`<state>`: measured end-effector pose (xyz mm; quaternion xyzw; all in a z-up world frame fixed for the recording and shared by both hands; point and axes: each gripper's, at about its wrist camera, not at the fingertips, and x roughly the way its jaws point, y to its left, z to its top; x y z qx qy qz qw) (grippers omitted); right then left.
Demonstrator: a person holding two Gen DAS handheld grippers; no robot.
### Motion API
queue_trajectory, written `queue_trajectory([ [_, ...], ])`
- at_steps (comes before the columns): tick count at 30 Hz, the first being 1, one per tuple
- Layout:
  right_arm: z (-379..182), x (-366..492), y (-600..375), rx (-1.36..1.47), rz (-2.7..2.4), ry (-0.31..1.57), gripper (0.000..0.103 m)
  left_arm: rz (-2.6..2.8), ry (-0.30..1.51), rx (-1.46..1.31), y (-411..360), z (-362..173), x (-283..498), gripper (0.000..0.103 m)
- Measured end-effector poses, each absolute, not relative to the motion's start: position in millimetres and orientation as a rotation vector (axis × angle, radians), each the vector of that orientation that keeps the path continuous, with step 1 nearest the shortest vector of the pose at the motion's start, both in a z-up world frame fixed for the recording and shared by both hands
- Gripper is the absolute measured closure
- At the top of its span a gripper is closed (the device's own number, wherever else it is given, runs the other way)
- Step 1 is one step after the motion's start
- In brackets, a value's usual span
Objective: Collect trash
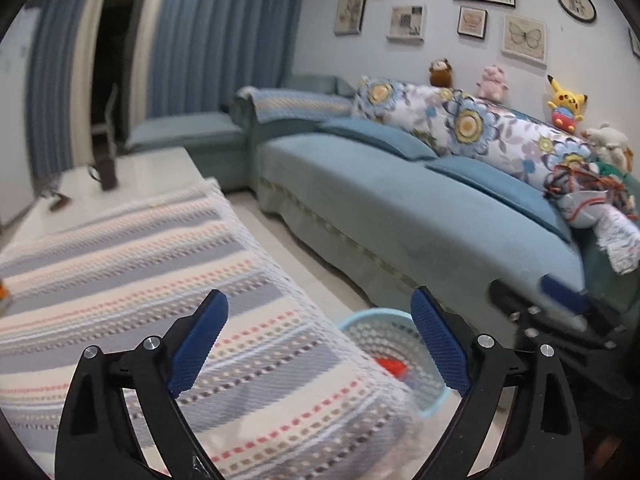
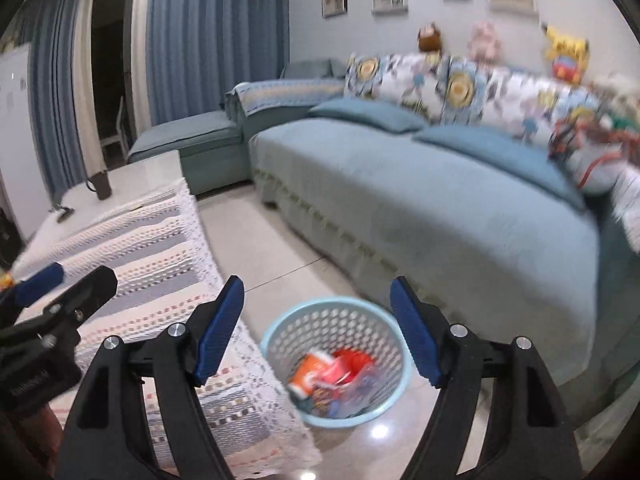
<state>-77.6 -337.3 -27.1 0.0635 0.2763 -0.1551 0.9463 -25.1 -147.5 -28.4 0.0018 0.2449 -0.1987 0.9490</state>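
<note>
- Clearly, we have both tools free: the left gripper [image 1: 320, 344] stands with its jaws spread wide and nothing between them, seen at the bottom of the left wrist view.
- We see the right gripper [image 2: 318, 330] likewise released, jaws apart and empty, at the bottom centre of the right wrist view.
- Through the gap of the right jaws sits the light blue basket [image 2: 394, 356] on the tiled floor [image 2: 288, 248], bottom centre of that frame, just beside the table's hanging cloth edge.
- Inside the basket we make out the trash [image 2: 332, 372]: an orange carton-like piece, something red, and crumpled wrappers, too blurred to name further.
- In the left wrist view the same basket [image 1: 360, 318] peeks out at the bottom centre, partly hidden behind the striped tablecloth [image 1: 160, 248], with a red scrap showing inside.
- We judge the drop as done for these pieces, since they lie in the basket and neither gripper holds anything.
- What is left we cannot settle: the visible stretch of tablecloth looks bare, save an orange bit [image 1: 3, 292] at the far left edge of the left wrist view, which may be 1 more item.
- On the blue sofa [image 2: 440, 216], at the right of both frames, lies a heap of cables and cloth, not clearly trash.
</note>
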Motion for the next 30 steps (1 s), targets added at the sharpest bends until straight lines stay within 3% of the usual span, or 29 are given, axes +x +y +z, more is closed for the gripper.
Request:
queue_trajectory([
  [28,-36.9,-82.1,-319.2,0.144,-0.319,0.508,0.031,-0.247,0.459,0.012,-112.9,-31.2,-20.5,0.008],
  [30,-36.7,-83.4,-319.7,0.149,-0.306,0.503,0.026,-0.252,0.461,0.008,-113.3,-31.3,-21.3,0.008],
])
